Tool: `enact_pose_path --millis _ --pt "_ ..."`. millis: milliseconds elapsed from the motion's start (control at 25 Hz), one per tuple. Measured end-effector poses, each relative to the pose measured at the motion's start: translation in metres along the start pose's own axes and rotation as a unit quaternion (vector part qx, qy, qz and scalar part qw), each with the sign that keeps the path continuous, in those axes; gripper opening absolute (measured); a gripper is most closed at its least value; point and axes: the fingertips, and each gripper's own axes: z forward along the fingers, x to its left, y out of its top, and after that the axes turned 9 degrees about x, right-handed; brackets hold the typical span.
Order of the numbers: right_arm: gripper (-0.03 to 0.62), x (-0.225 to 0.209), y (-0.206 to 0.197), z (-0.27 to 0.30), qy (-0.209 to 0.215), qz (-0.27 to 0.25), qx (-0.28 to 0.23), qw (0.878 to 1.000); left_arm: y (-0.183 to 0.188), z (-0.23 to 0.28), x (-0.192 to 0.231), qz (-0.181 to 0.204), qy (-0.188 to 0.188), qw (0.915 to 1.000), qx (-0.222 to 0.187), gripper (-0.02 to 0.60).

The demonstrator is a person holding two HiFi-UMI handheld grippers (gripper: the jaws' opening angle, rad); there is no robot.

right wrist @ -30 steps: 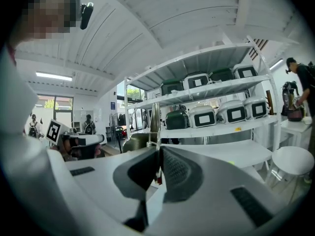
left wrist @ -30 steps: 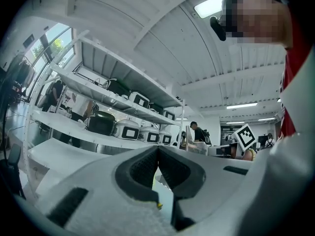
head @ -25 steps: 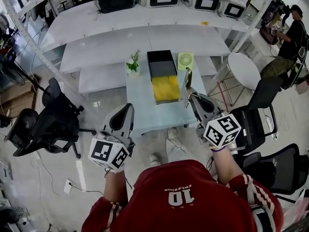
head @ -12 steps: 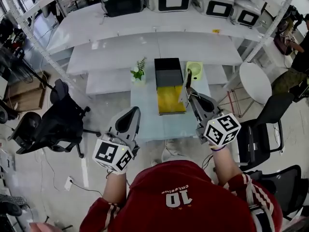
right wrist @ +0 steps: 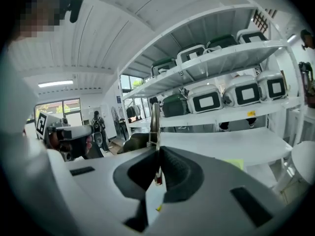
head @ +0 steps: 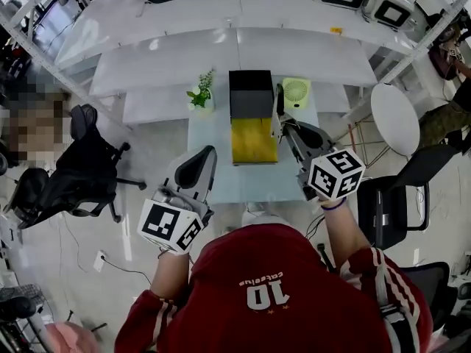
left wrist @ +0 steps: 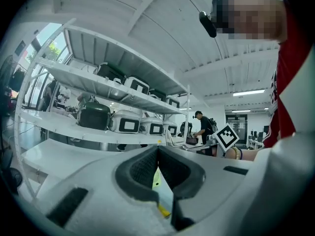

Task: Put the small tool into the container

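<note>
Right gripper [right wrist: 156,154] has advanced toward the container [head: 250,94], fingers [right wrist: 183,173] clamped on the small tool [right wrist: 154,124], which projects beyond them. Left gripper [left wrist: 157,151] is pressed together, empty. I judge placement outstanding.

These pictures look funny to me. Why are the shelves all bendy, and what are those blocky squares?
Left gripper view: the wide-angle lens bows the shelves and darkens the corners. Right gripper view: same bending, and the small tool in the right gripper looks soft. Head view: shelf edges lean outward. The blocky patches were added afterwards to hide faces.
</note>
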Motion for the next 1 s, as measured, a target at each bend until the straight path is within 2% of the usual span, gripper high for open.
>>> enact_pose_path --millis 200,480,680,1000 --pt "0.008 -0.018 -0.019 0.029 0.007 -0.005 0.047 0.999 -0.011 0.021 0.015 -0.01 0.017 0.9997 0.013 0.0" --pt "0.008 -0.036 -0.04 0.06 0.024 0.0 0.086 0.996 -0.025 0.048 0.039 -0.021 0.042 0.9986 0.023 -0.002" --pt "0.008 -0.048 -0.076 0.084 0.034 -0.004 0.14 0.99 -0.044 0.067 0.046 -0.015 0.052 0.9972 0.051 -0.001" --pt "0.008 -0.068 -0.132 0.122 0.059 0.022 0.207 0.976 -0.071 0.093 0.058 -0.034 0.063 0.9946 0.076 0.0"
